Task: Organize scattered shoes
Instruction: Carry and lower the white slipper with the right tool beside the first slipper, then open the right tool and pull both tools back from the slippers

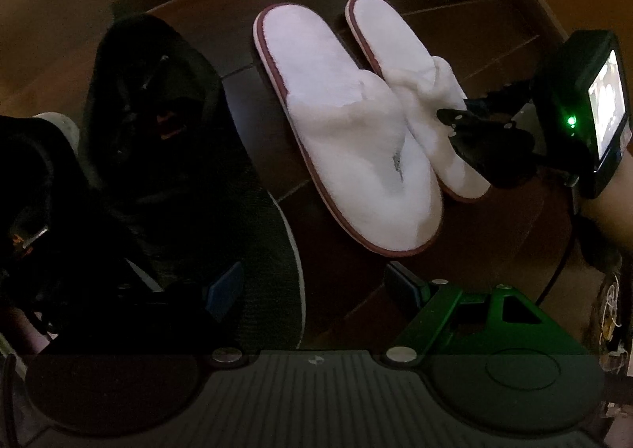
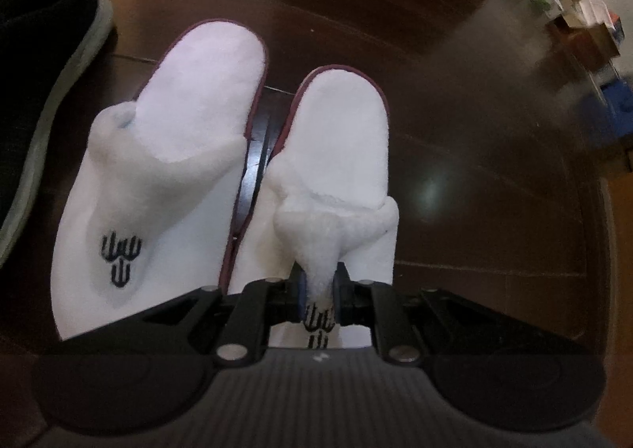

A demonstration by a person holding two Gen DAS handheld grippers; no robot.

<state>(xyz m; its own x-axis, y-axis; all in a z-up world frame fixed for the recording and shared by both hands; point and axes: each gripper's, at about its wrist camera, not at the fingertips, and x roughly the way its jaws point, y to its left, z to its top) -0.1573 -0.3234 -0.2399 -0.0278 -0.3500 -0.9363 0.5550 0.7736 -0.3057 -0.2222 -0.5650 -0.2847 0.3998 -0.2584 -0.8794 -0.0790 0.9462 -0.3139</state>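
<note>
In the right wrist view, the right hand-held gripper (image 2: pixel 318 299) sits low over the toe end of the right-hand white slipper (image 2: pixel 336 155), its two fingers pinched tight on a bunched fold of the fluffy upper, which is pulled up into a ridge between the blue pads (image 2: pixel 302 299). The embroidered dark logo is squeezed in that fold. Just beside it lies the other white slipper (image 2: pixel 158 155), flat, logo showing; the pair is parallel, nearly touching at the toes, with maroon-edged soles, heels pointing away. Both rest on the dark wooden floor (image 2: pixel 455 92). At the far left edge a black shoe (image 2: pixel 43 25) with a pale sole rim appears, and cluttered boxes (image 2: pixel 585 29) stand far off at the right.

The left wrist view shows the left hand-held gripper (image 1: pixel 314 290) with its fingers spread wide, one pad over the toe of a black shoe (image 1: pixel 158 123), gripping nothing. A second black shoe (image 1: pixel 23 179) lies at the left edge. Beyond are both slippers (image 1: pixel 348 123), and the right hand-held gripper (image 1: pixel 451 118) reaching in from the right with its lit screen (image 1: pixel 607 104) and a bare forearm (image 1: pixel 609 222).
</note>
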